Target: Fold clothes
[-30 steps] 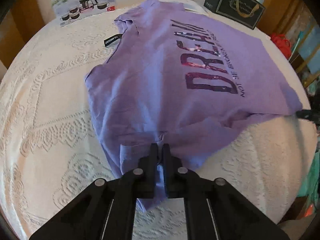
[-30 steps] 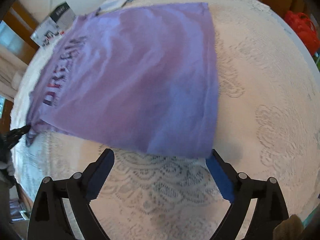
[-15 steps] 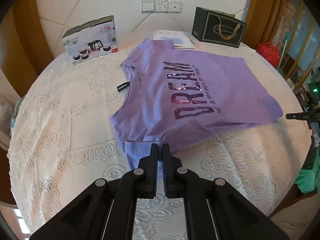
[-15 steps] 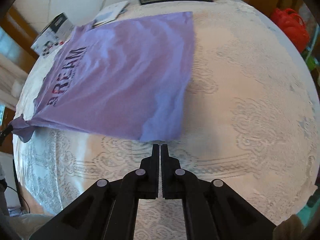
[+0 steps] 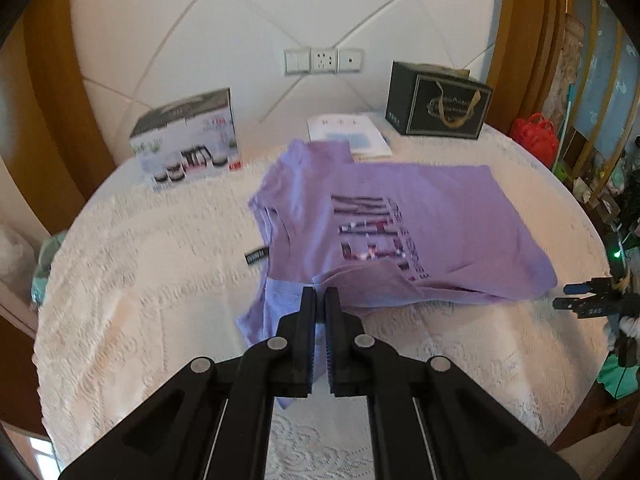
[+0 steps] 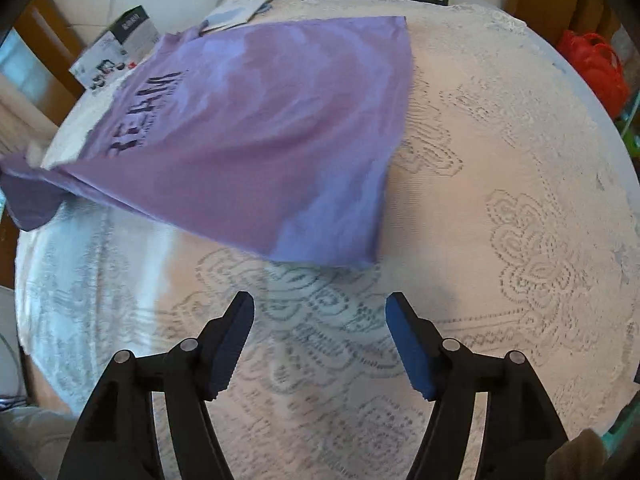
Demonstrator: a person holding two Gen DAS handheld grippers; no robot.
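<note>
Folding has barely begun, judging by how the purple T-shirt (image 5: pixel 400 232) lies: most of it is spread print-side up on the lace-covered surface (image 5: pixel 140 280), with only one flap near the left sleeve turned over onto the lettering. The left hand-held gripper (image 5: pixel 319 300) has its jaws pressed nearly together on the sleeve end of the shirt, pinching that fabric. The sleeve end looks lifted clear of the cloth, as the right wrist view shows it hanging off the surface at the shirt's far left corner.

The right hand-held gripper (image 6: pixel 320 316) stands with its jaws spread wide and nothing between them, hovering over bare lace just short of the shirt's hem corner (image 6: pixel 360 256), which lies flat.

Beyond the shirt's collar sit a printed carton (image 5: pixel 188 140), a booklet (image 5: pixel 348 136) partly under the shoulder, and a dark gift bag (image 5: pixel 438 106), all behind the garment and not touching the part being worked.

What seems left: the right side must take hold of the hem, the near long edge must be carried over toward the far one, and then sleeves and length folded down. No finished crease shows yet.
</note>
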